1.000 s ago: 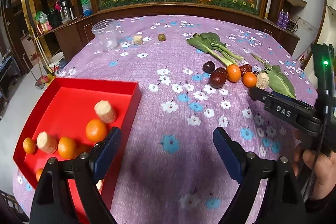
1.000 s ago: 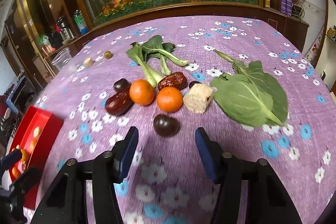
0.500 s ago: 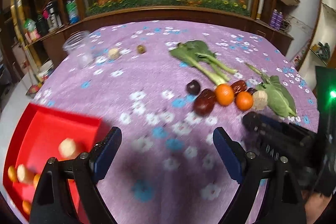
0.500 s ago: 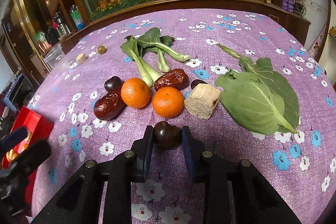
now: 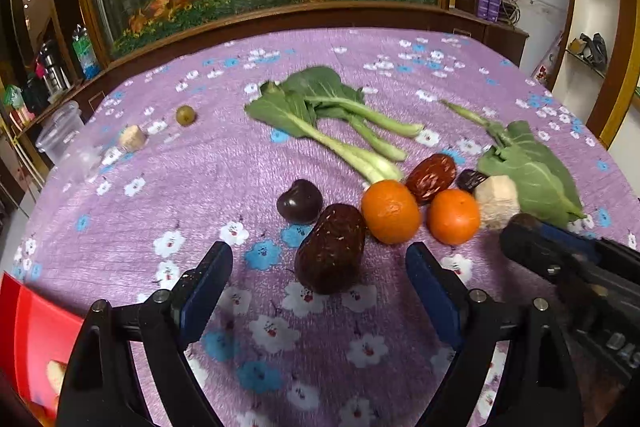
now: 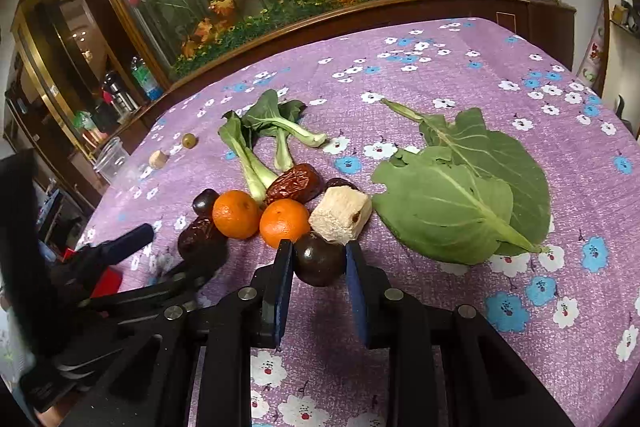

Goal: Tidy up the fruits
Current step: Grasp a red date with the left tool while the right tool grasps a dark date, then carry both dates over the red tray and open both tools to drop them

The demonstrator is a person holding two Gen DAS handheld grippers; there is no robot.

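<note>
My right gripper (image 6: 319, 251) is shut on a dark plum (image 6: 320, 259), just in front of two oranges (image 6: 235, 214) and a pale chunk (image 6: 340, 213). My left gripper (image 5: 320, 283) has its jaws closing. A big dark red date (image 5: 330, 249) lies between its fingertips, and the pads do not touch it. Behind the date lie another dark plum (image 5: 299, 201), the oranges (image 5: 391, 211) and a wrinkled red date (image 5: 432, 173). The red tray (image 5: 36, 339) shows at the lower left, mostly cut off by the picture's edge.
Bok choy (image 5: 320, 111) and a large green leaf (image 6: 460, 195) lie on the purple flowered tablecloth (image 5: 224, 179). Far left are a small green fruit (image 5: 185, 115), a pale chunk (image 5: 132, 137) and a clear plastic cup (image 5: 62, 133). A wooden ledge with plants runs behind the table.
My right gripper closed on the dark plum and drew nearer to the oranges. My left gripper swung right from the red tray to the fruit cluster and now brackets the big date.
</note>
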